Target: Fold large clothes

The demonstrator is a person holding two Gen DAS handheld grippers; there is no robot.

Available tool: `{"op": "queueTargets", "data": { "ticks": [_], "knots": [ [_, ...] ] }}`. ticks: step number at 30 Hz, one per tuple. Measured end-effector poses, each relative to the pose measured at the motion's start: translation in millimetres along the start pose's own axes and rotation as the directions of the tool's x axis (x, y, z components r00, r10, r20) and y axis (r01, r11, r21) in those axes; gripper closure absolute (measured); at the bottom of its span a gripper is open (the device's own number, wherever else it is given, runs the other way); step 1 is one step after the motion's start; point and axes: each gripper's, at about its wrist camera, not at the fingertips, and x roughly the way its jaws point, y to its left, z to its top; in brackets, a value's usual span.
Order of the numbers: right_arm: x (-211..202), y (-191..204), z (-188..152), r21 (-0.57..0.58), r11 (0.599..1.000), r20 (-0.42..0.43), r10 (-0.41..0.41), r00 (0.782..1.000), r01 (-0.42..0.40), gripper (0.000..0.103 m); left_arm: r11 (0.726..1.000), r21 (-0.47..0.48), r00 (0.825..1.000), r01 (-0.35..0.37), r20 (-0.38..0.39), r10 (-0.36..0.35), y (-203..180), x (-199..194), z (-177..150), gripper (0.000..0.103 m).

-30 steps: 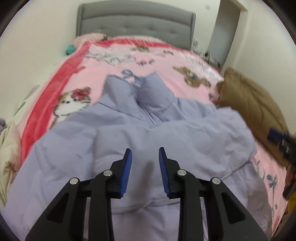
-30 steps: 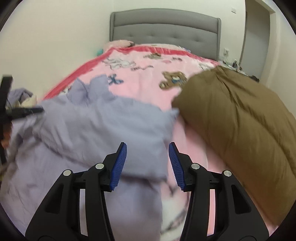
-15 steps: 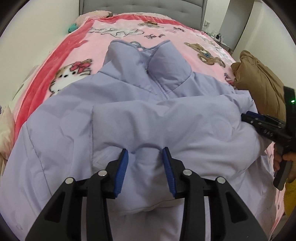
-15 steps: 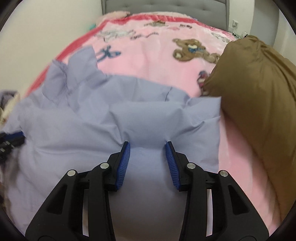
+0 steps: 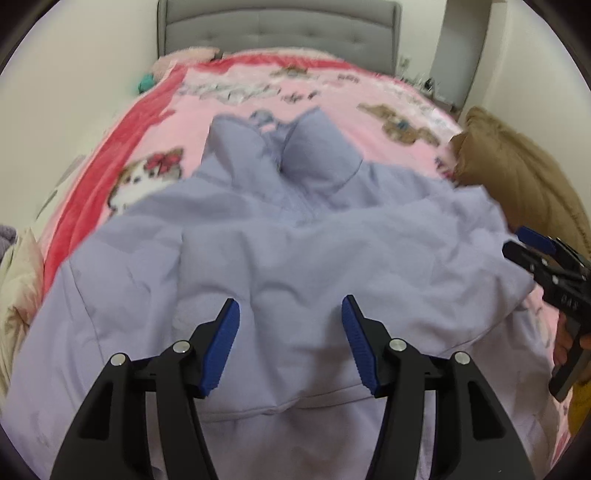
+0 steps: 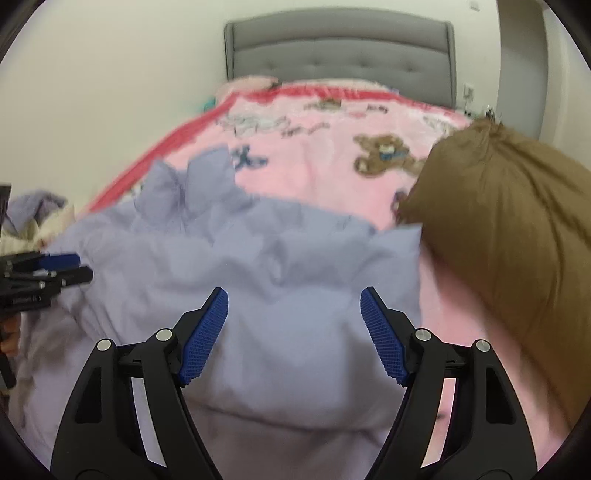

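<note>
Both claws have just spread apart: the left gripper (image 5: 291, 345) and right gripper (image 6: 294, 334) hover with nothing pinched, over the puffy lilac jacket (image 5: 295, 251) lying on the fuzzy pink blanket (image 5: 332, 96), beside a quilted brown coat (image 6: 517, 229).

My two wrist views sat close over the lilac jacket (image 5: 295, 251), angled down toward the headboard (image 5: 280, 29) at twelve o'clock. Both shared the jacket (image 6: 258, 266), pink blanket (image 6: 317, 162) and brown bundle (image 6: 509, 206).
</note>
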Motion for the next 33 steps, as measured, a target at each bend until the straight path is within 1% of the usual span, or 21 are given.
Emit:
{"op": "queueTargets", "data": {
  "ticks": [1,2,7,13,15,16,18,20,21,22,24,25,27,28,30,31,32,33],
  "knots": [
    [12.9,2.9,-5.2,-0.017,1.000,-0.044,-0.013,0.999,0.013,0.034,1.000,-0.005,1.000,-0.004,-0.020,0.004,0.5,7.5,-3.2,0.046],
    [19.4,6.1,-8.4,-0.031,0.999,-0.061,-0.024,0.998,0.022,0.034,1.000,-0.009,1.000,-0.003,-0.029,0.002,1.5,12.7,-5.8,0.045],
    [40.8,14.4,-13.0,-0.074,0.995,-0.119,-0.075,0.990,0.067,0.034,0.999,-0.031,0.999,0.011,-0.039,-0.012,6.8,18.3,-10.7,0.043],
    [51.4,20.1,-14.5,-0.112,0.990,-0.171,-0.108,0.979,0.090,0.033,1.000,-0.019,0.998,-0.004,-0.056,0.003,3.8,20.8,-10.1,0.042],
    [46.3,21.9,-10.4,-0.109,0.989,-0.165,-0.118,0.979,0.100,0.033,0.999,-0.032,0.999,-0.005,-0.050,0.004,4.4,17.1,-9.5,0.042],
    [40.4,22.8,-7.9,-0.103,0.990,-0.148,-0.111,0.983,0.097,0.033,0.999,-0.038,0.999,-0.005,-0.047,0.004,5.0,14.4,-9.1,0.041],
    [18.9,25.2,-6.1,-0.084,0.994,-0.075,-0.083,0.994,0.077,0.033,0.998,-0.058,1.000,-0.004,-0.026,0.003,6.8,3.5,-10.3,0.040],
    [-2.0,30.6,-6.1,-0.066,0.996,-0.023,-0.059,0.998,0.057,0.029,0.996,-0.091,1.000,-0.009,0.027,0.012,10.7,-16.7,-16.7,0.037],
    [-12.5,35.3,-6.6,-0.059,0.997,-0.005,-0.042,0.999,0.042,0.029,0.993,-0.115,0.998,-0.012,0.059,0.019,13.7,-28.7,-22.1,0.035],
    [-23.1,42.1,-7.5,-0.055,0.998,0.007,-0.029,1.000,0.029,0.029,0.991,-0.135,0.996,-0.014,0.082,0.026,16.0,-38.1,-27.0,0.032],
    [-38.3,56.6,-7.6,-0.059,0.998,0.018,0.000,1.000,0.001,0.028,0.979,-0.201,0.992,-0.020,0.121,0.046,23.3,-61.2,-43.2,0.031],
    [-50.0,69.6,-9.2,-0.070,0.997,0.029,0.017,0.999,-0.015,0.026,0.967,-0.254,0.989,-0.017,0.141,0.054,29.9,-76.5,-57.5,0.030],
    [-67.0,91.5,-12.4,-0.090,0.995,0.046,0.041,0.998,-0.036,0.020,0.939,-0.344,0.985,-0.024,0.153,0.081,41.6,-99.0,-83.6,0.025],
    [-76.5,106.3,-14.6,-0.104,0.993,0.050,0.067,0.997,-0.061,0.016,0.916,-0.399,0.982,-0.031,0.157,0.101,49.0,-113.3,-102.7,0.023],
    [-90.9,133.7,-17.8,-0.136,0.985,0.049,0.112,0.992,-0.105,0.016,0.865,-0.497,0.978,-0.065,0.142,0.155,62.2,-137.1,-137.9,0.016],
    [-96.9,144.8,-19.3,-0.152,0.981,0.046,0.128,0.991,-0.120,0.015,0.822,-0.561,0.973,-0.098,0.117,0.197,70.4,-151.1,-160.8,0.011],
    [-103.8,162.9,-20.7,-0.186,0.974,0.041,0.137,0.990,-0.127,0.015,0.768,-0.628,0.967,-0.126,0.093,0.236,78.5,-164.4,-184.0,0.011],
    [-110.2,177.2,-23.2,-0.219,0.967,0.037,0.140,0.990,-0.129,0.015,0.724,-0.676,0.963,-0.137,0.082,0.258,83.9,-173.9,-201.1,0.011]
  ]
}}
